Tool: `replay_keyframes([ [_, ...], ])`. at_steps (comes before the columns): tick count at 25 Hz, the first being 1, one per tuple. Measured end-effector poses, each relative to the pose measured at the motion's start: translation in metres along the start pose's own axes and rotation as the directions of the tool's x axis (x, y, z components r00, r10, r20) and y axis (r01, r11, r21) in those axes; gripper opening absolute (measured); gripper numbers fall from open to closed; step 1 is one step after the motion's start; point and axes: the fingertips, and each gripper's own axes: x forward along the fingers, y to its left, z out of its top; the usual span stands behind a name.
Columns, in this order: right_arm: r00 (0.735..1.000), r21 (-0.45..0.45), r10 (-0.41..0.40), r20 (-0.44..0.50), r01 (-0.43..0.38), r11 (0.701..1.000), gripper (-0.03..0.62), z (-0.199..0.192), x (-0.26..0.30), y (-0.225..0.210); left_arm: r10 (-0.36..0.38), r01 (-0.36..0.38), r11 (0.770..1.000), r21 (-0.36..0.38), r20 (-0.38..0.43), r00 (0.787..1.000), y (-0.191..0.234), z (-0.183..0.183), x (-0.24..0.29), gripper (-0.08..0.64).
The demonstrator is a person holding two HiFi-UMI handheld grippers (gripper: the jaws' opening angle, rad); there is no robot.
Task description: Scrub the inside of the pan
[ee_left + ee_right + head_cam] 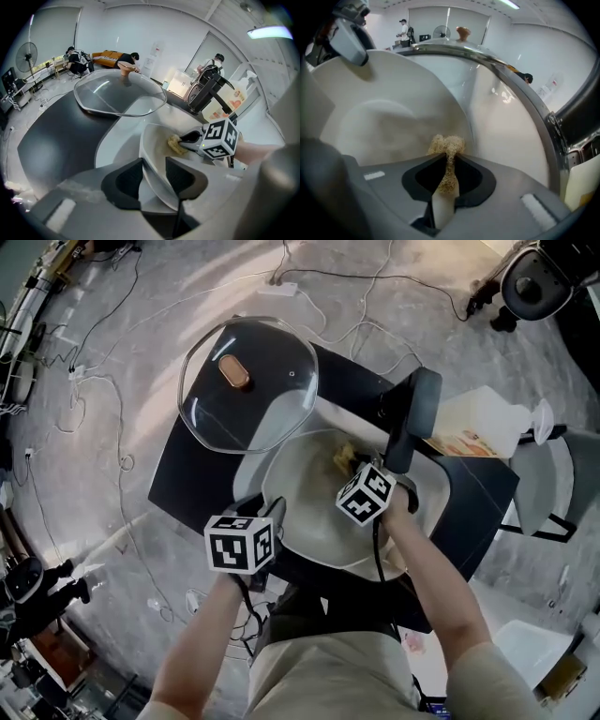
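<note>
The pan (305,507) is set on a pale base (246,470) near the middle of the dark tabletop (187,474), towards its near edge, with its dark handle (417,413) pointing away to the far right. The near rim is straddled by the left gripper (153,168), one jaw outside the wall and one inside. The jaws are judged to be closed on that wall, although they stand fairly wide. This hold is presumably meant to stop the pan sliding or turning under the scrubbing. A yellowish fibrous scouring pad (446,144) is pinched tightly between the narrow jaws of the right gripper (449,164), so that a tuft projects past the tips. The pad is pointed steeply down and is pressed against, or held just above, the inner surface on the handle side. Contact cannot be settled from any view. The glass lid (248,385), with its brown knob (234,371) upward, is laid flat towards the far left corner of the tabletop and overlaps the edge of the pale base. It has evidently been put there to leave the inside open. Nothing but the pad is seen inside the pan. A faint brownish film seems to be spread over the floor of the pan, which suggests that scrubbing is not yet finished. No water or foam can be made out.
</note>
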Motion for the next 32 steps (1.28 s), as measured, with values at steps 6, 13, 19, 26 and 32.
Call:
replay_keyframes([
  [6,0.964,-0.198,0.127,-0.233,-0.175,0.964,0.055,-0.047,-0.022,0.033,-0.011,0.011,1.0,-0.003,-0.009,1.0,-0.002,-0.002,0.0,0.167],
  [13,0.827,-0.105,0.435,-0.357,-0.498,0.861,0.052,-0.071,-0.068,0.096,-0.021,0.021,1.0,-0.001,-0.01,1.0,-0.007,-0.003,0.003,0.167],
  [19,0.69,-0.008,0.687,-0.227,-0.707,0.707,0.051,-0.039,-0.104,0.147,-0.023,0.023,1.0,-0.015,-0.001,1.0,-0.007,-0.003,0.003,0.166],
  [26,0.674,-0.027,0.738,0.038,-0.737,0.675,0.049,0.037,-0.118,0.167,-0.018,0.018,1.0,-0.019,0.008,1.0,-0.006,-0.002,0.002,0.164],
  [32,0.759,-0.085,0.635,0.146,-0.63,0.772,0.049,0.074,-0.094,0.157,-0.021,0.022,0.999,-0.038,0.012,1.0,-0.006,-0.002,0.003,0.16],
])
